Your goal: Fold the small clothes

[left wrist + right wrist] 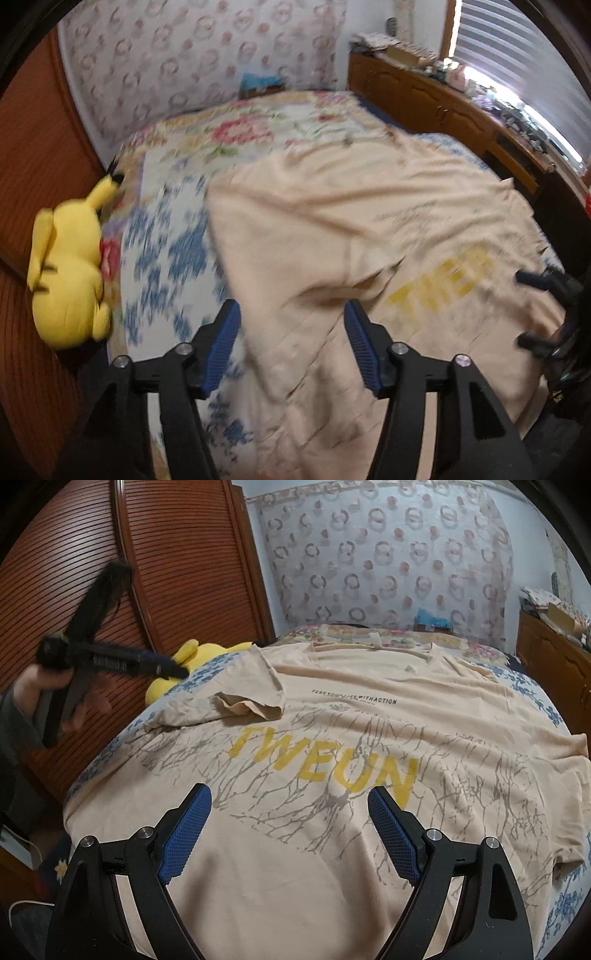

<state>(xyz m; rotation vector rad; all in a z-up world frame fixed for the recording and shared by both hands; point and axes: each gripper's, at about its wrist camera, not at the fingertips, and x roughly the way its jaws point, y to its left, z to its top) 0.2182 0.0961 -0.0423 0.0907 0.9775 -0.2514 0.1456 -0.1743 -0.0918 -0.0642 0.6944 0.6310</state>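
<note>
Far left: yellow plush toy [70, 273] lying at the bed's edge against the slatted wooden panel [177, 572]. Left gripper [291, 332] jaws spread wide, nothing between them, hovering above the left side of the beige T-shirt [332, 746]. Shirt lies spread front-up on the floral bedspread [166, 236], collar toward the headboard, yellow "TWEUN" print across the chest; its left sleeve is folded inward onto the body. Right gripper [290, 808] jaws also wide, empty, above the lower hem. Far right: wooden cabinet [443, 110] beside the bed.
</note>
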